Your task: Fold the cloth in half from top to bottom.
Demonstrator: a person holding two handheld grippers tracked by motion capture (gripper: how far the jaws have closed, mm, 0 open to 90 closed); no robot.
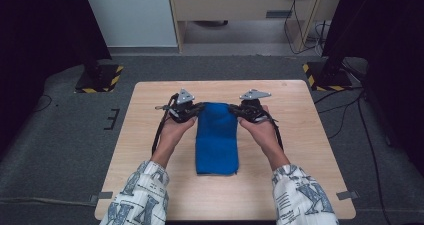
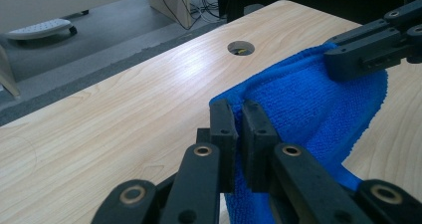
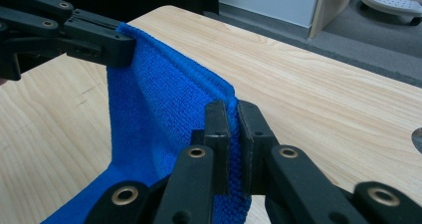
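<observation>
The cloth's [image 1: 216,135] far edge is held taut between the left tool [image 2: 238,115] and right tool [image 3: 233,115], each clenched on a corner, above the bench [image 1: 150,135].

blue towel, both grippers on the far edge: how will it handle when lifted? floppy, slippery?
Probably floppy: the blue towel hangs and curves between the left gripper and the right gripper, its near end flat on the table. Likely light for its size. Its nubby pile suggests it won't slip from the shut jaws.

Blue towel [image 1: 216,137], folded, far edge lifted, near end on table [image 1: 300,150]
</observation>
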